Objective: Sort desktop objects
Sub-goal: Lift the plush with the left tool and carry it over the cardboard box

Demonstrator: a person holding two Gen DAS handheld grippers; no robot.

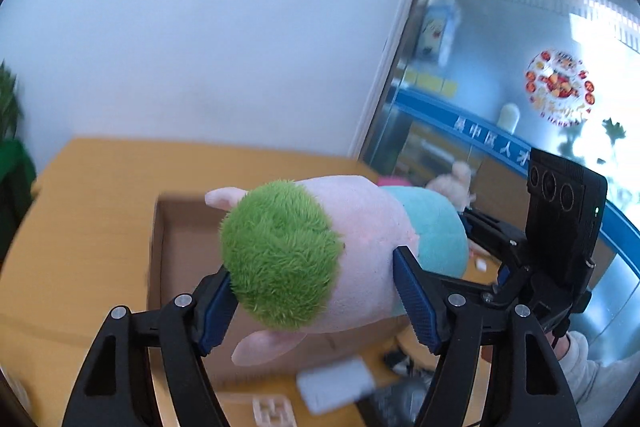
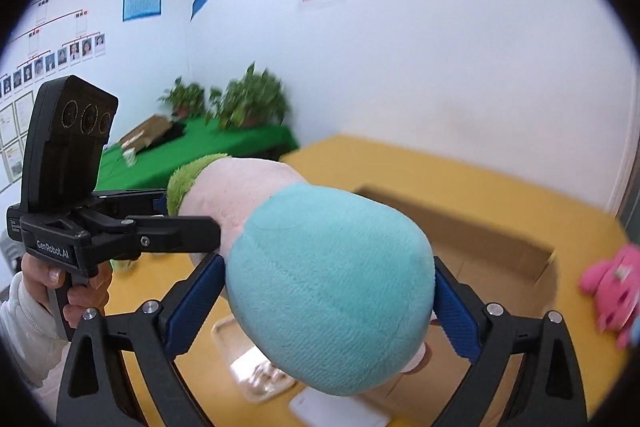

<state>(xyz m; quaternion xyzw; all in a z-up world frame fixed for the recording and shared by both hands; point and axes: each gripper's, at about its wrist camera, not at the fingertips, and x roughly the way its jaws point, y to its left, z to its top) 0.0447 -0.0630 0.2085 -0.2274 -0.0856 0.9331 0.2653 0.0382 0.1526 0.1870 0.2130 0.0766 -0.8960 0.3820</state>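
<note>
A plush toy with a green furry head, pink body and teal bottom is held in the air between both grippers. My left gripper is shut on its head end. My right gripper is shut on its teal end. An open cardboard box sits on the yellow table below and behind the toy; it also shows in the right wrist view. The right gripper's body appears in the left wrist view, the left one's in the right wrist view.
A pink plush lies right of the box. A clear tray and a white flat object lie on the yellow table under the toy. A green table with plants stands behind. A glass door is at right.
</note>
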